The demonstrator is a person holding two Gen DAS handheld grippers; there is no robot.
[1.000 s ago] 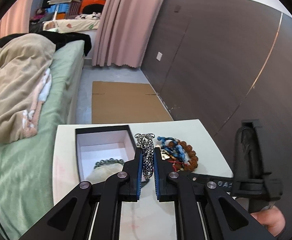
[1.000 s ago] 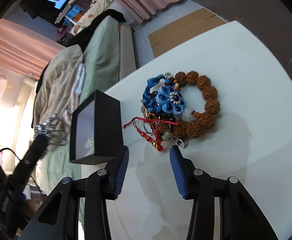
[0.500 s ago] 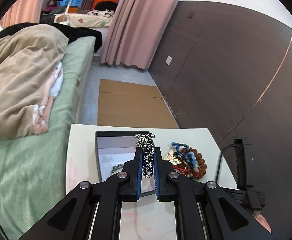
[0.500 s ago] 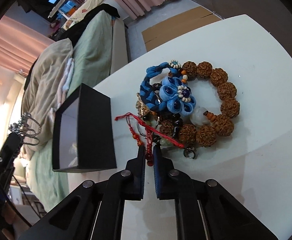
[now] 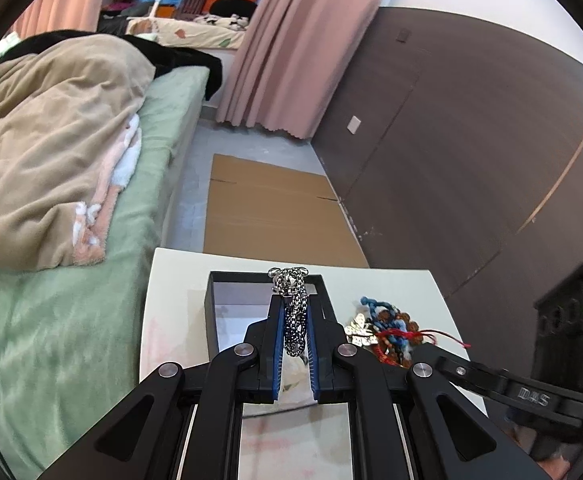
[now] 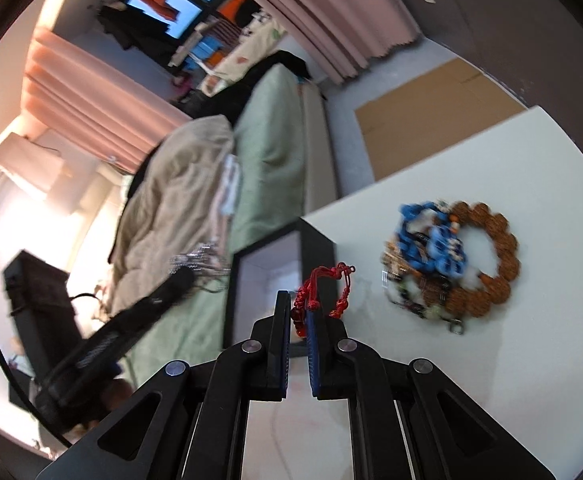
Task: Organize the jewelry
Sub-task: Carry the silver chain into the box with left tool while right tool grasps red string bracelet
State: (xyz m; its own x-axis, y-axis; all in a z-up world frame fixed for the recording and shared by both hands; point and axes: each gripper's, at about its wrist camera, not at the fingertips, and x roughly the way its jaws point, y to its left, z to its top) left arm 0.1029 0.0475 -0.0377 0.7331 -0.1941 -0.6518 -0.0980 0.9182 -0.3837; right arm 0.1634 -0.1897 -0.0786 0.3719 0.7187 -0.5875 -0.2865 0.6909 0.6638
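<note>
Jaws of the left gripper (image 5: 294, 320) are clamping a silver chain (image 5: 291, 304); jaws of the right gripper (image 6: 300, 312) are pinching a red cord (image 6: 323, 288). Both grips are showing the jewelry pressed between blue pads.

The box (image 5: 211, 312) is serving as landmark. The chain is hanging over the box, its long axis running along the fingers, its free end sticking out past the tips above the box's far wall. In the judgement of this report, the left hand is nearer to a drop: the open white interior is lying directly under and ahead of its tips, so releasing here is likely landing the chain inside.

The cord is dangling at the box's near right corner, over the table (image 6: 491, 360), not yet over the opening. The right hand is needing to travel left across the box's right wall.

The pile (image 6: 451, 256) of blue and brown beads is lying on the table well to the right of the box, clear of both grippers. Bare table is lying between pile and box, giving room. The left gripper is occupying the space over the box, so crowding is a risk there.
</note>
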